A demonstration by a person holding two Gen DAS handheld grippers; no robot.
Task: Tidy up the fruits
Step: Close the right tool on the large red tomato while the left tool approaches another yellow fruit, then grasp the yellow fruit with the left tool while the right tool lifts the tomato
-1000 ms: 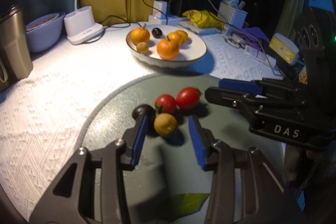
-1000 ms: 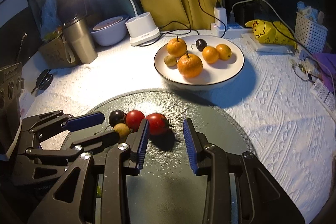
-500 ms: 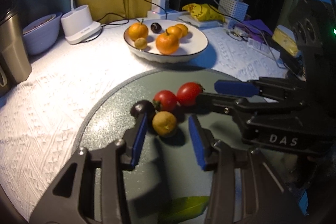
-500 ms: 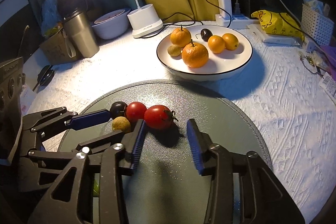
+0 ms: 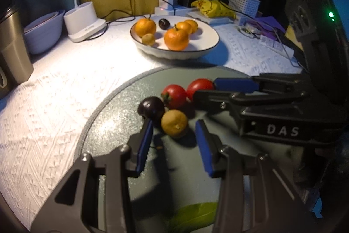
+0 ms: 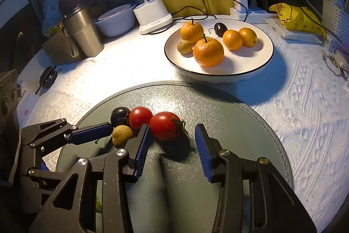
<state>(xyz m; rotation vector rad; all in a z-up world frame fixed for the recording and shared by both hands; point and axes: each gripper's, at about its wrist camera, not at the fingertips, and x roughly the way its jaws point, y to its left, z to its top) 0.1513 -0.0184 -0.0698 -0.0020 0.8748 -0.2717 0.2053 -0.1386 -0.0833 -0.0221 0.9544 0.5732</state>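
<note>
Left gripper [image 5: 173, 141]: jaws parted, nothing pressed between the blue pads; it points down at the grey mat.
Yellowish fruit [image 5: 174, 123]: lies on the mat at 12 o'clock from the left jaws, just past the tips and centred on the gap, touching neither pad.
Dark plum [image 5: 151, 107]: at 11 o'clock from the left jaws, just beyond the left tip and close against it; contact cannot be told.
Right gripper [image 6: 172, 141]: jaws parted, gripping nothing; both pads stand clear of the fruit.
Large tomato [image 6: 166, 126]: on the mat at 12 o'clock from the right jaws, just ahead of the gap and nearer the left pad; stem points to 3 o'clock.
Small tomato [image 6: 139, 117]: touching the large tomato on its 9 o'clock side, with the plum at its own 9 o'clock.
Cluster: the four loose fruits sit bunched together left of the mat's centre in the right wrist view.
Grey mat [image 6: 250, 123]: round, lying on the white textured surface [image 6: 316, 123].
White plate [image 6: 259, 71]: at 12 o'clock beyond the mat, holding four oranges, one dark plum and one small brownish fruit.
Green leaf [image 5: 192, 214]: on the mat at 6 o'clock, under the left gripper body.
Desk lamp [image 6: 152, 15]: white base at 11 o'clock of the plate, lit.
</note>
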